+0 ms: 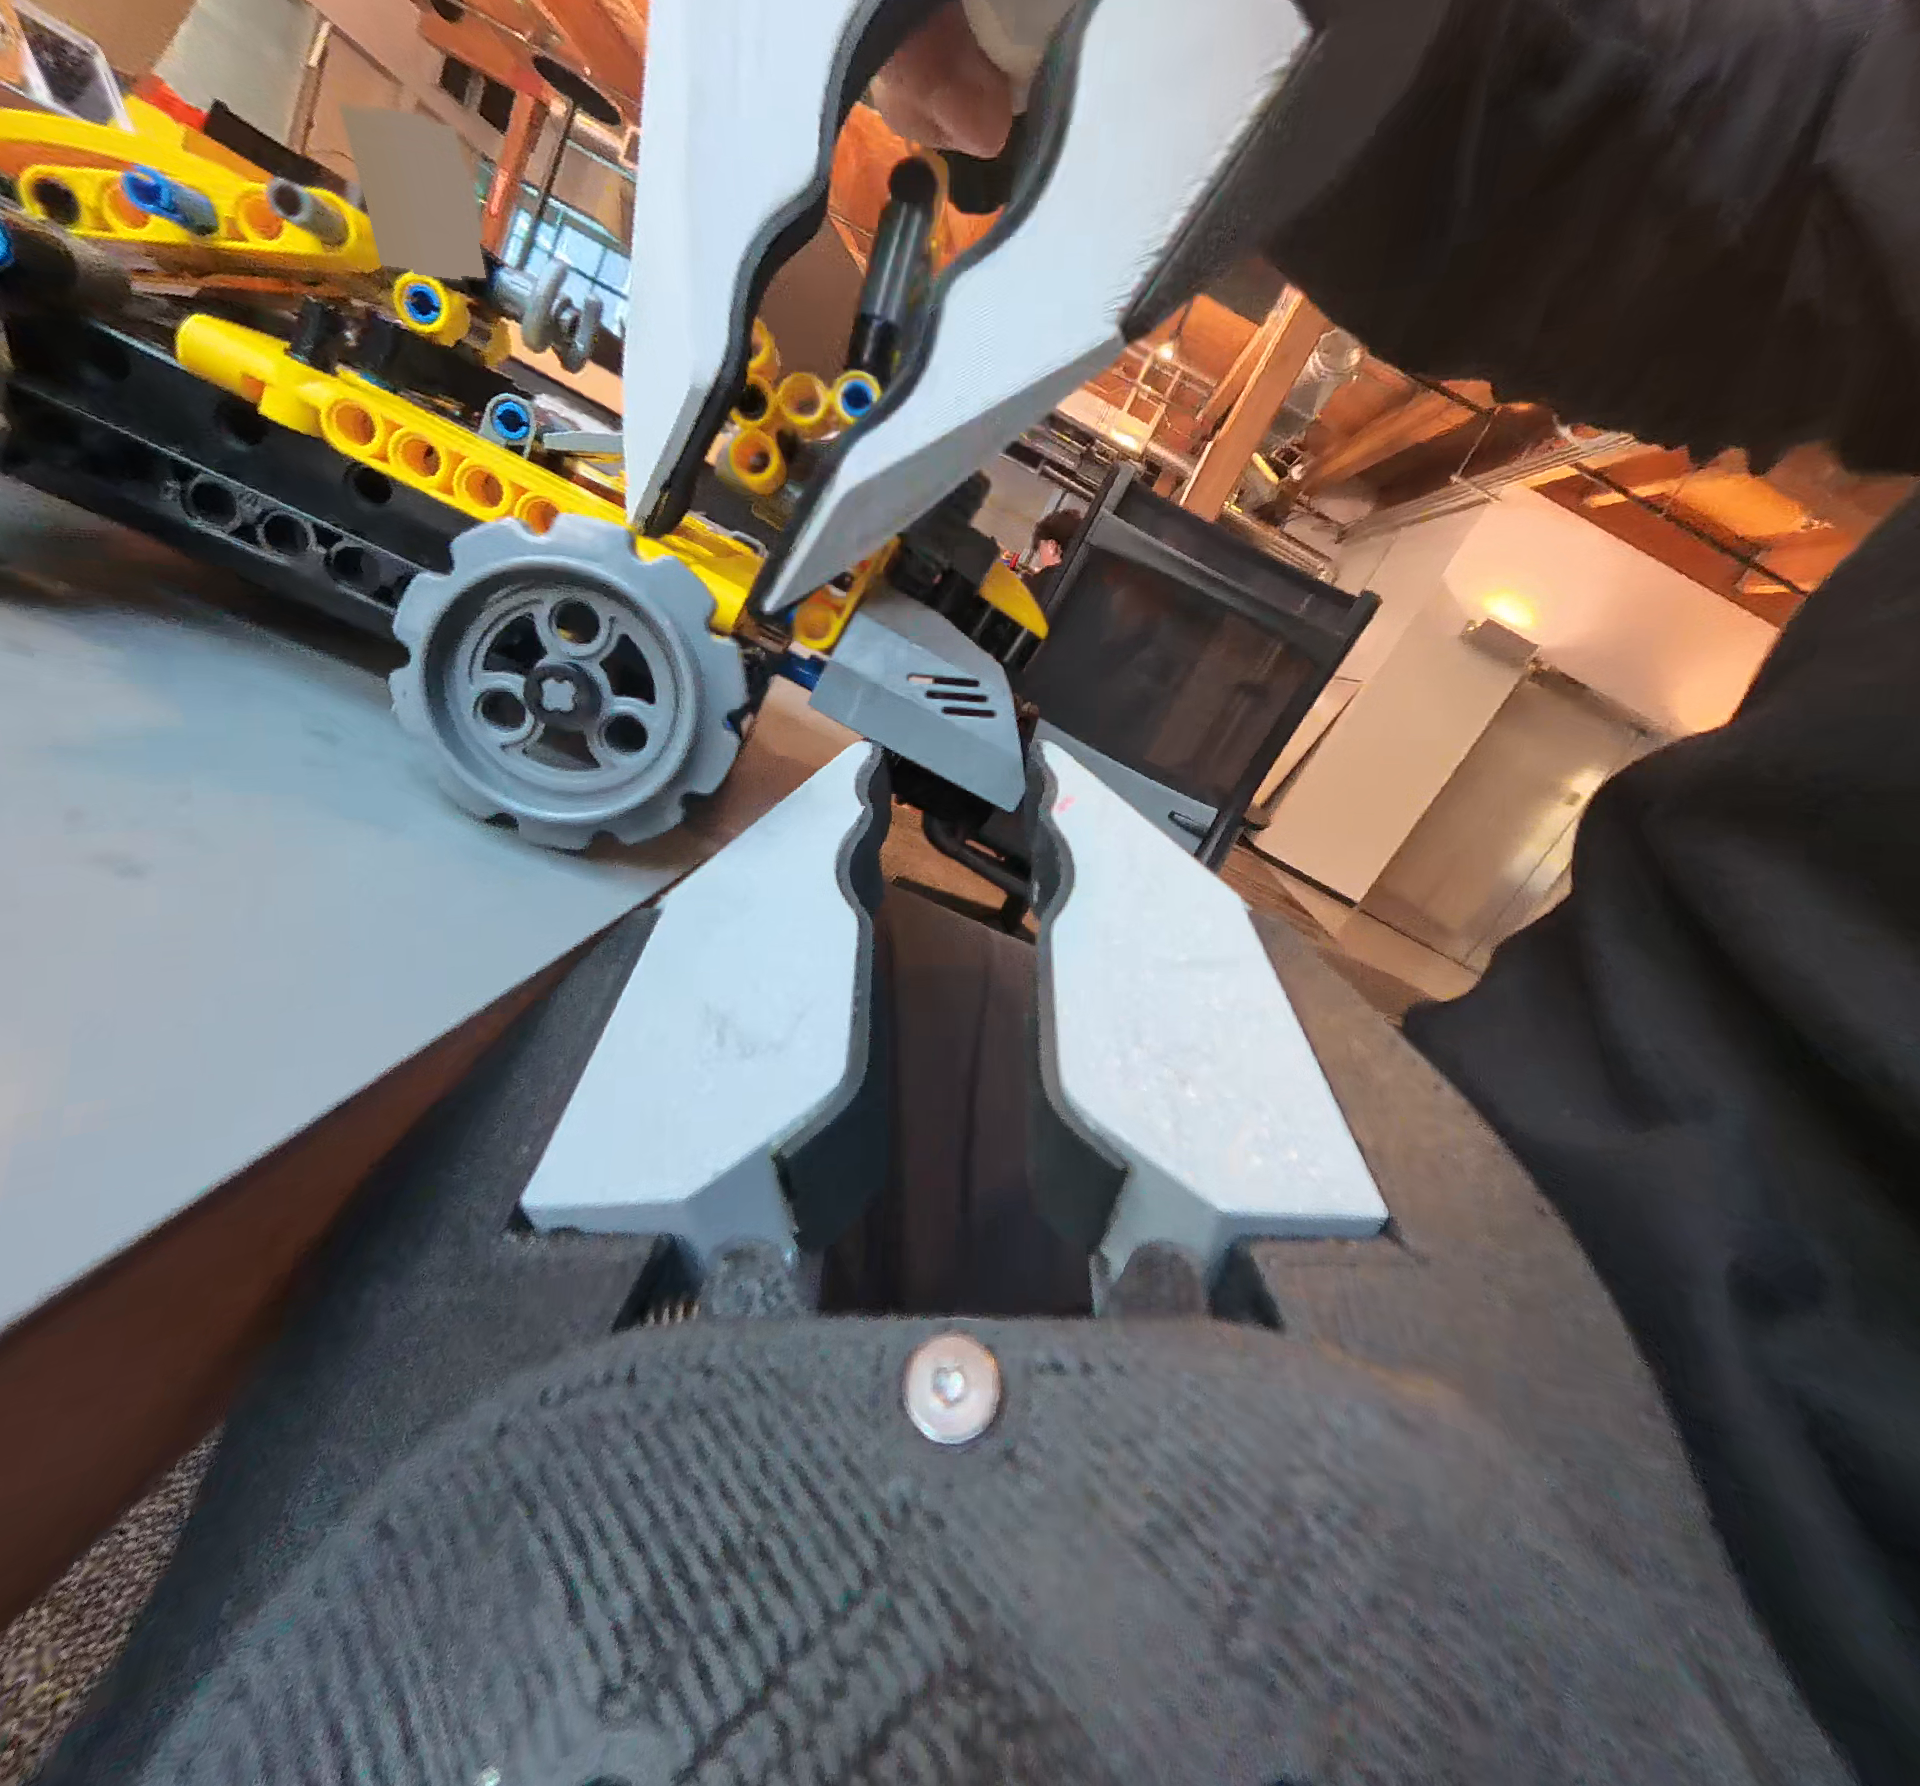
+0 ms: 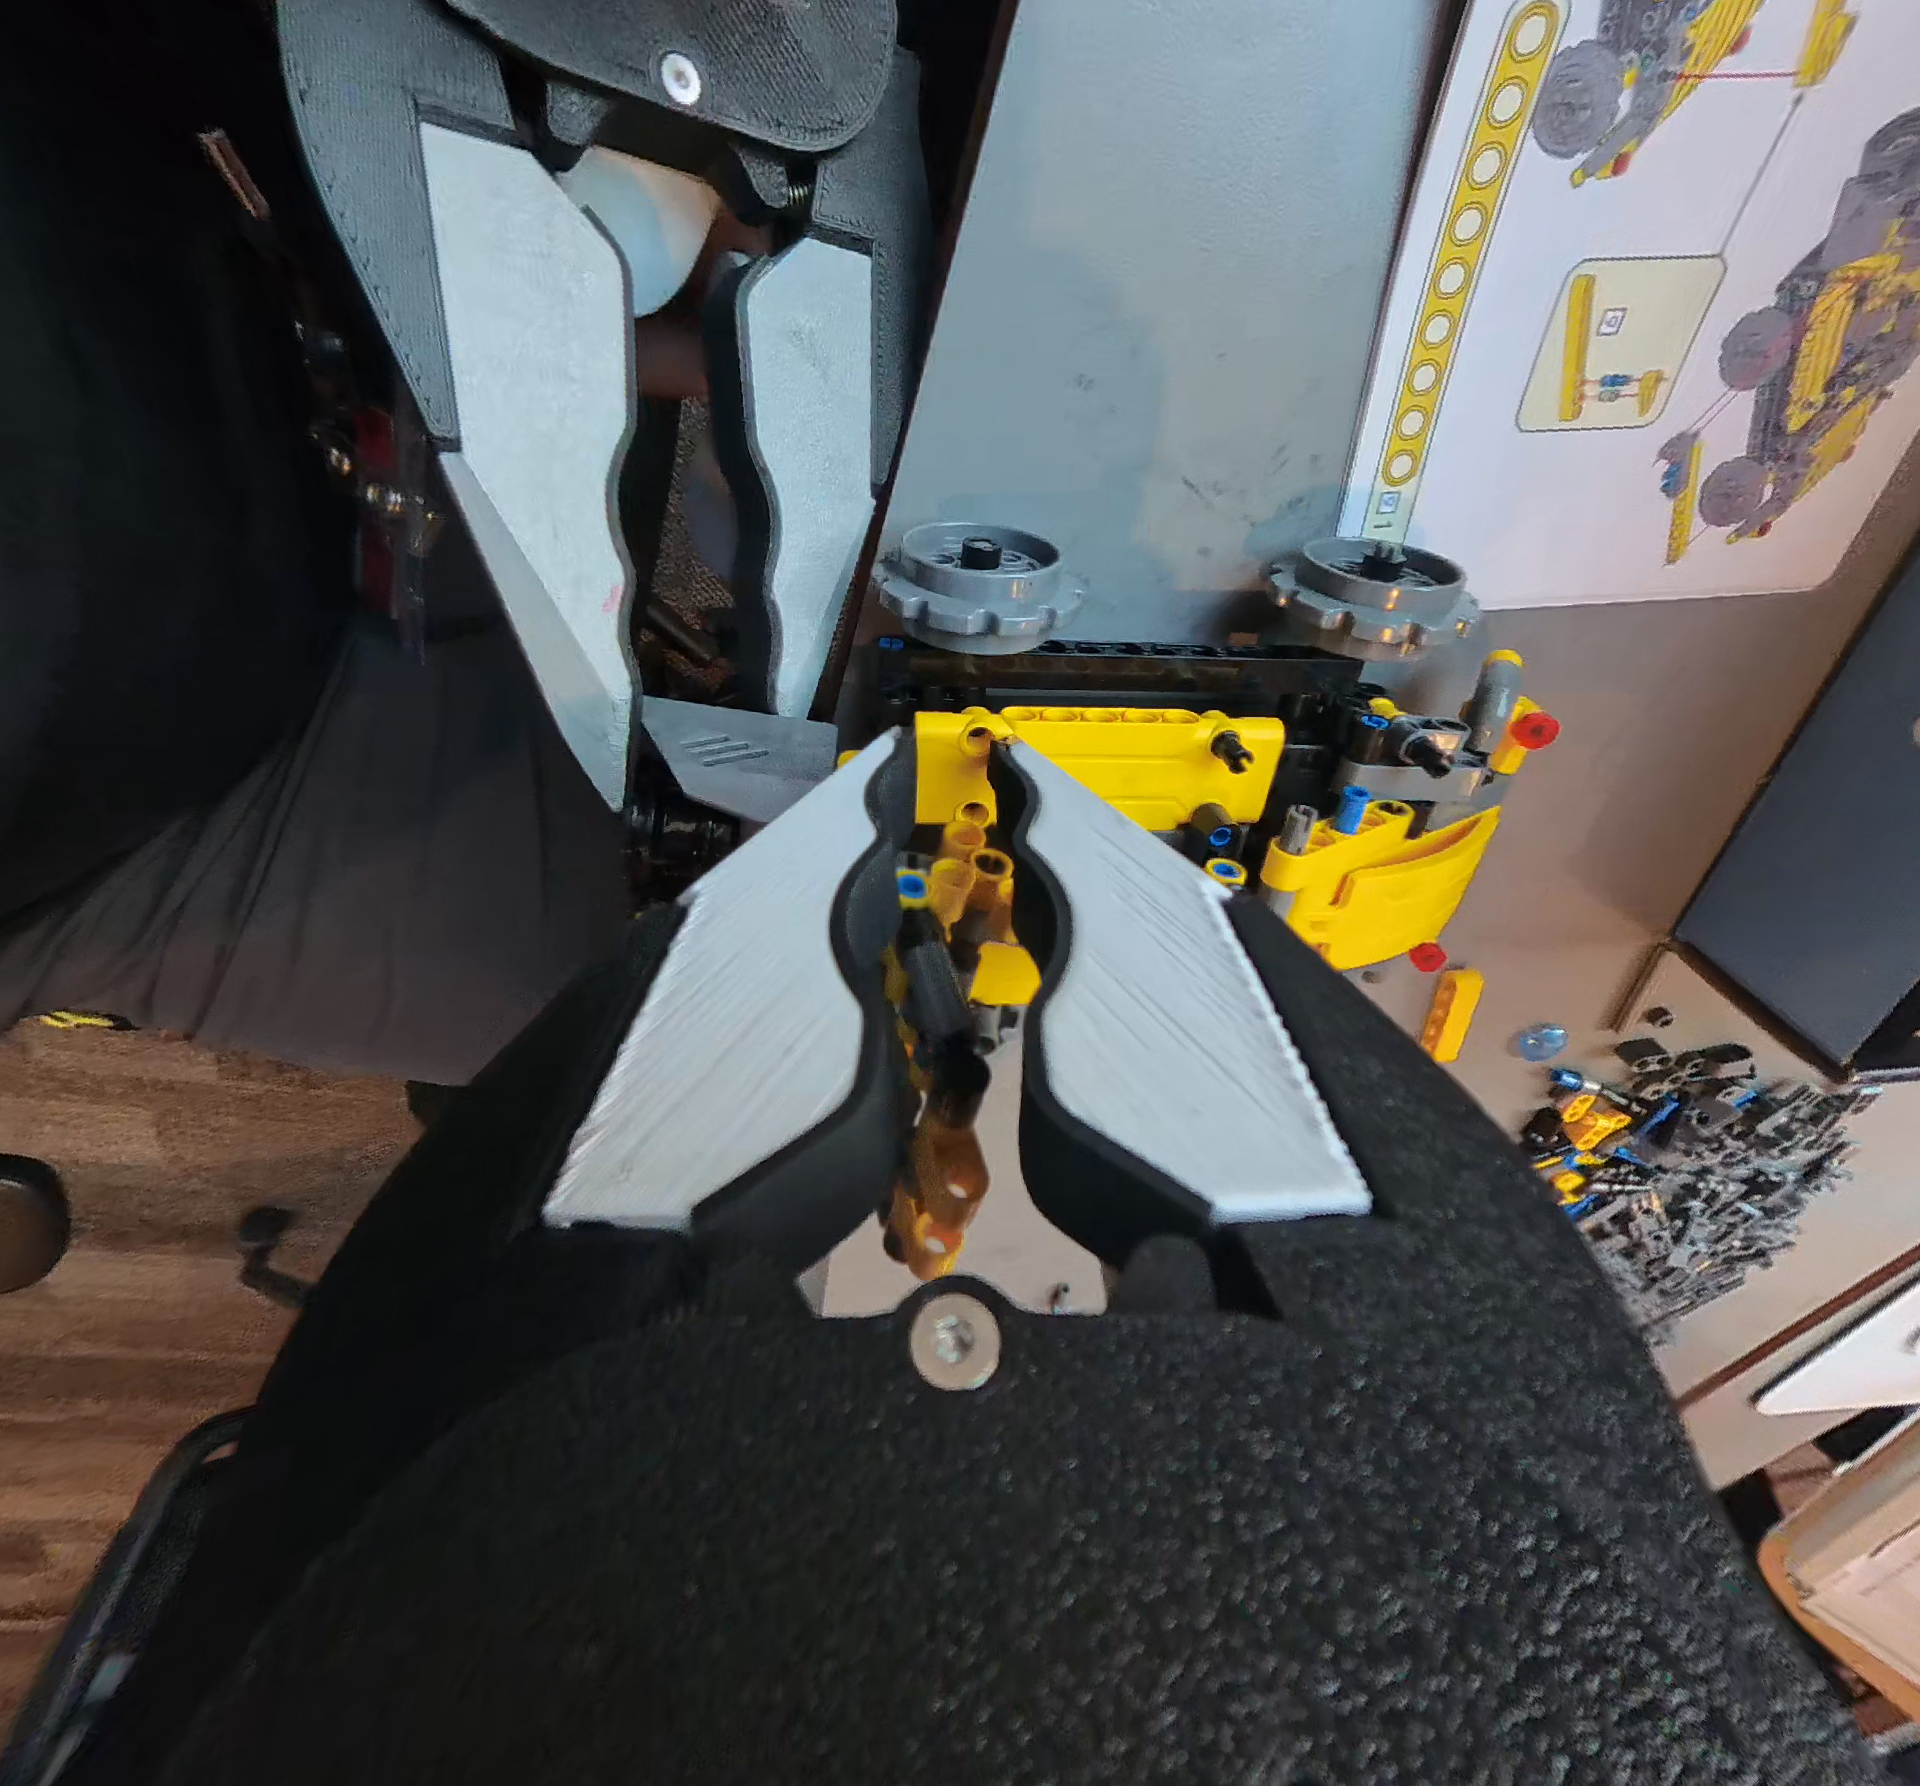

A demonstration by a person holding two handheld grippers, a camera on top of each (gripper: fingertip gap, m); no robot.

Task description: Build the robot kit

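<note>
Fingers of the left gripper stand a little apart at the grey table edge, their tips flanking a grey vented panel on the yellow-and-black brick vehicle; whether they pinch it cannot be told. Beside it sits a grey toothed wheel.

From the right wrist view, the right gripper is nearly closed around a yellow-and-black linkage piece over the vehicle's yellow beam (half-built, loose parts heaped near an instruction sheet).
</note>
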